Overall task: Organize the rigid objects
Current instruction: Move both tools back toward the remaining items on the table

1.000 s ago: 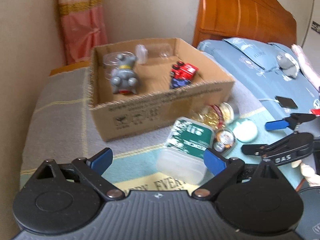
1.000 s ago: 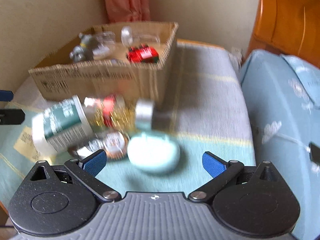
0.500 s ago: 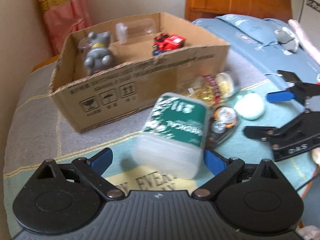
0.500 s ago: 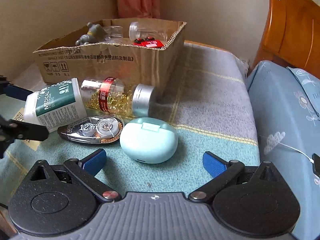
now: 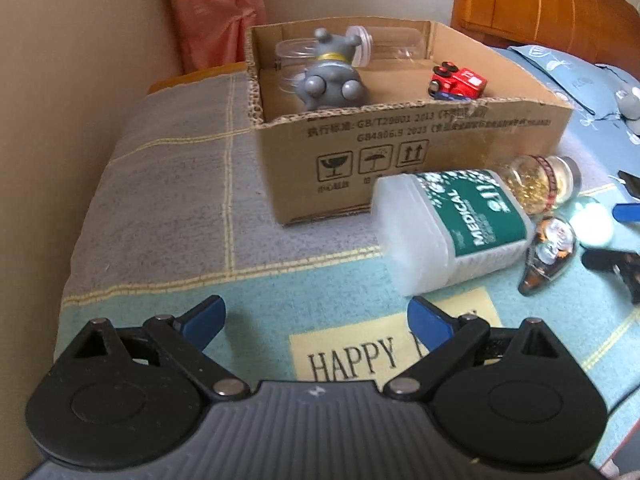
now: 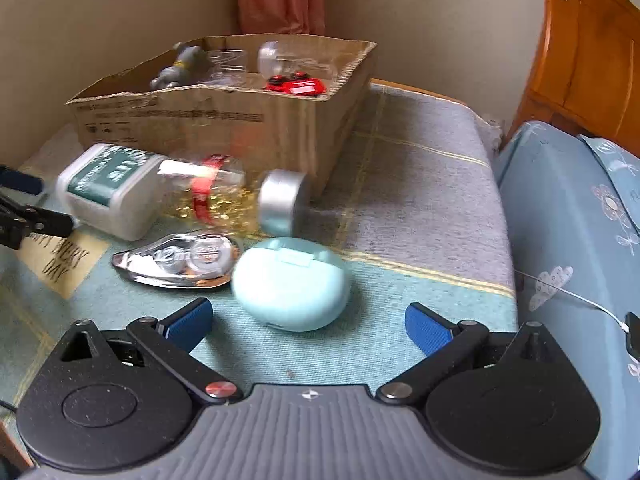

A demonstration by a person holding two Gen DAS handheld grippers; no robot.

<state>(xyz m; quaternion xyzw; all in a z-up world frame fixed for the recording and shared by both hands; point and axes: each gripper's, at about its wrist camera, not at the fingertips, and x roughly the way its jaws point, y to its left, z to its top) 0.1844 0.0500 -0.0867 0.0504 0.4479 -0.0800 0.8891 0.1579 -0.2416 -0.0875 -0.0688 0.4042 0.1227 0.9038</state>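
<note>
the cardboard box (image 5: 404,152) sat in the upper middle of the left wrist view, and part of the sorting looked done: a grey figurine (image 5: 330,82), a red toy car (image 5: 458,80) and a clear plastic jar (image 5: 384,46) already lay inside it. four things were left on the blanket (image 5: 168,200) in front of the box. the white medical bottle (image 5: 452,224) lay on its side at centre right of that view, touching the glass jar of gold bits (image 6: 224,196), which lay against the box wall. in the right wrist view, just below centre, the correction tape dispenser (image 6: 180,260) lay beside the pale blue case (image 6: 290,282).

the left gripper (image 5: 316,320) hovered low over the blanket with its jaws apart and nothing between them, the bottle just up and right of it. the right gripper (image 6: 308,322) also had its jaws apart and empty, with the blue case right ahead, likely its next pick. by my reckoning under half the job was finished.
</note>
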